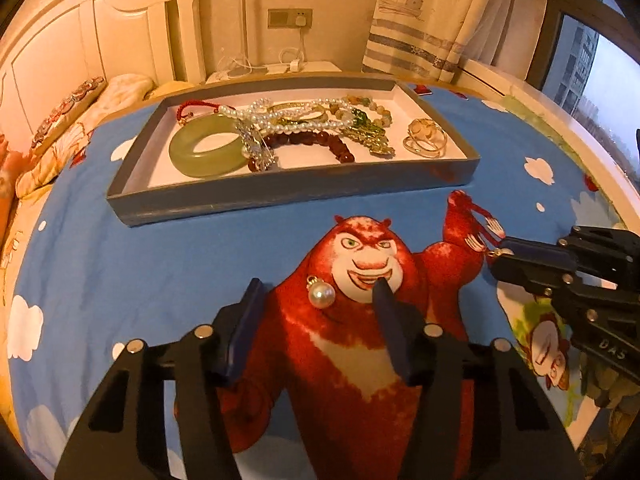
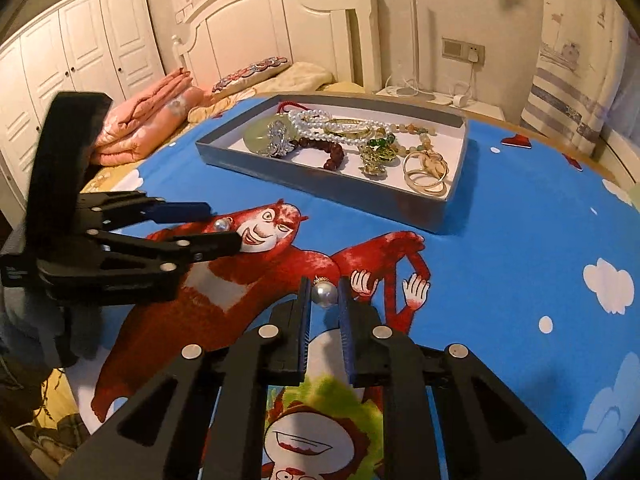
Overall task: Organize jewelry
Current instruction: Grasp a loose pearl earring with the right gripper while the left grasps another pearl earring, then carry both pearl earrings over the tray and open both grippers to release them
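The left tool stands parted, its pads clear on either side of a pearl earring lying on the red bear printed on the blue bedsheet; nothing is grasped. The right tool is clenched on a second pearl earring, its pads pressing the pearl from both sides just above the sheet. From the left tool, the grey tray sits at twelve o'clock, holding a jade bangle, pearl strands, dark red beads and gold rings. The right tool lies at three o'clock.
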